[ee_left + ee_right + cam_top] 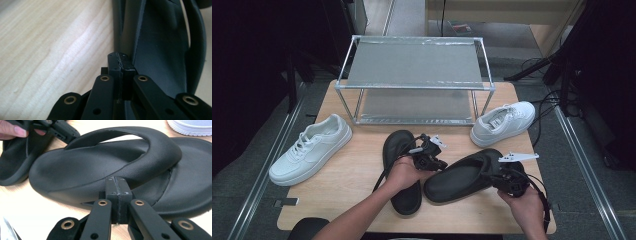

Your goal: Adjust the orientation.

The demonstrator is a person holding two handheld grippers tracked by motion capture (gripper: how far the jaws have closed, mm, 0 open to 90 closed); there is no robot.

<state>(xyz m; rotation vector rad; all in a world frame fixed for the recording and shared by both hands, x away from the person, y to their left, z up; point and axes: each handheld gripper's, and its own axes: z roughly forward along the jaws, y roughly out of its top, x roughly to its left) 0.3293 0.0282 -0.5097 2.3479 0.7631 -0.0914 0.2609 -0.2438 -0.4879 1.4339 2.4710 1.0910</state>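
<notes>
Both tongs are clenched with nothing between their jaws: our left tongs point(430, 150) rest at the left black slipper point(401, 170), our right tongs point(507, 176) at the right black slipper point(464, 175). In the left gripper view the closed tips lie beside that slipper's strap; in the right gripper view they nudge against the side of the other slipper's band point(140, 157), not gripping it. Both slippers lie flat on the surface point(352, 170), just in front of the metal shoe rack point(414, 65), whose two shelves are bare. One white sneaker point(311, 148) sits well to the left, another white sneaker point(503, 122) by the rack's right leg. We judge the work barely begun: no shoe is racked, and all four remain to be lifted.
</notes>
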